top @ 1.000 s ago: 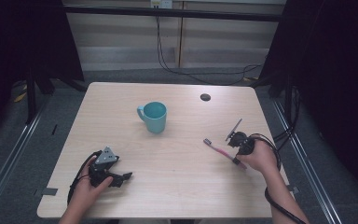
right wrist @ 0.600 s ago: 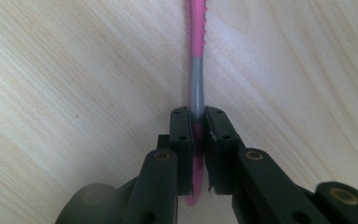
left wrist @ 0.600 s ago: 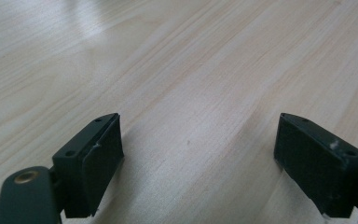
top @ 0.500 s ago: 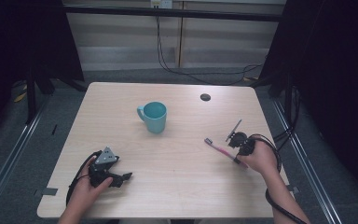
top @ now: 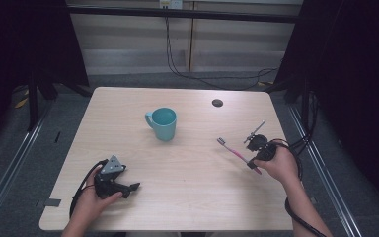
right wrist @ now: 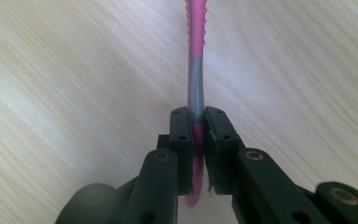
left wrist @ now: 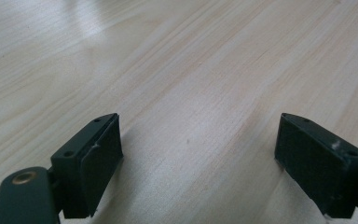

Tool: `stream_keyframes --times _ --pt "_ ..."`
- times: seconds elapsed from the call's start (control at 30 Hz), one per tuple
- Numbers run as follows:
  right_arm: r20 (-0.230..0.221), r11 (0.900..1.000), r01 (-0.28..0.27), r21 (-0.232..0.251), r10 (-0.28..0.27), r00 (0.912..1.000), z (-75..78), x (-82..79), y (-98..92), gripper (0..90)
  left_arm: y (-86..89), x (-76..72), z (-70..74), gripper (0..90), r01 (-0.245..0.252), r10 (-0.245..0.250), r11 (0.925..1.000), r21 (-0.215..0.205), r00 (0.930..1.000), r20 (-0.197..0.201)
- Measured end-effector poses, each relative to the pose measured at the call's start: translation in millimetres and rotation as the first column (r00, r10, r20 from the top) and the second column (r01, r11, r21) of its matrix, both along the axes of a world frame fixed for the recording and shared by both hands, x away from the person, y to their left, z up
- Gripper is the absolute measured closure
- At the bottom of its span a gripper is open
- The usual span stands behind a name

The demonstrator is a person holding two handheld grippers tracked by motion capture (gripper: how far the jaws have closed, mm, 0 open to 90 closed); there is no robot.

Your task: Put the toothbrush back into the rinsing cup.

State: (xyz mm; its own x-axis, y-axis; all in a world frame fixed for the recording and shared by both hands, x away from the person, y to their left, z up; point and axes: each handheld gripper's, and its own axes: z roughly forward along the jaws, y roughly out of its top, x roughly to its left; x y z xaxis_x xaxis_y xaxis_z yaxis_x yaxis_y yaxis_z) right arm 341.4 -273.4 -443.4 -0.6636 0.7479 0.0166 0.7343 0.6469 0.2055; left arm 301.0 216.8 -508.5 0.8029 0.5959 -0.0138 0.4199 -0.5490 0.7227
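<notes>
Right gripper [right wrist: 196, 140] jaws clamped on pink-grey toothbrush [top: 237, 153], right side of tabletop [top: 197, 197]. Left gripper [left wrist: 200, 158] jaws spread, near left. Teal mug [top: 162, 123] centre-far. No legible writing.

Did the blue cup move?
No. The cup sits at the same spot on the table, same gap from the dark dot.

We count one teal mug [top: 163, 123] and one pink toothbrush [top: 233, 151]. We also see one small dark disc [top: 217, 102] and two grippers.
</notes>
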Motion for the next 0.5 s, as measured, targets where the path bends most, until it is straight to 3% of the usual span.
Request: stream_keyframes --times 0.23,0.5 --pt "0.027 0.999 0.025 0.034 -0.026 0.9993 2.1 0.8 1.0 82.6 0.6 0.2 0.2 14.4 -0.002 0.002 1.0 -0.007 1.0 -0.006" --pt "0.054 0.996 0.056 0.075 -0.06 0.9967 1.9 2.0 2.7 82.6 -0.1 2.5 2.4 15.6 -0.008 0.006 0.9993 -0.036 0.9988 -0.048"
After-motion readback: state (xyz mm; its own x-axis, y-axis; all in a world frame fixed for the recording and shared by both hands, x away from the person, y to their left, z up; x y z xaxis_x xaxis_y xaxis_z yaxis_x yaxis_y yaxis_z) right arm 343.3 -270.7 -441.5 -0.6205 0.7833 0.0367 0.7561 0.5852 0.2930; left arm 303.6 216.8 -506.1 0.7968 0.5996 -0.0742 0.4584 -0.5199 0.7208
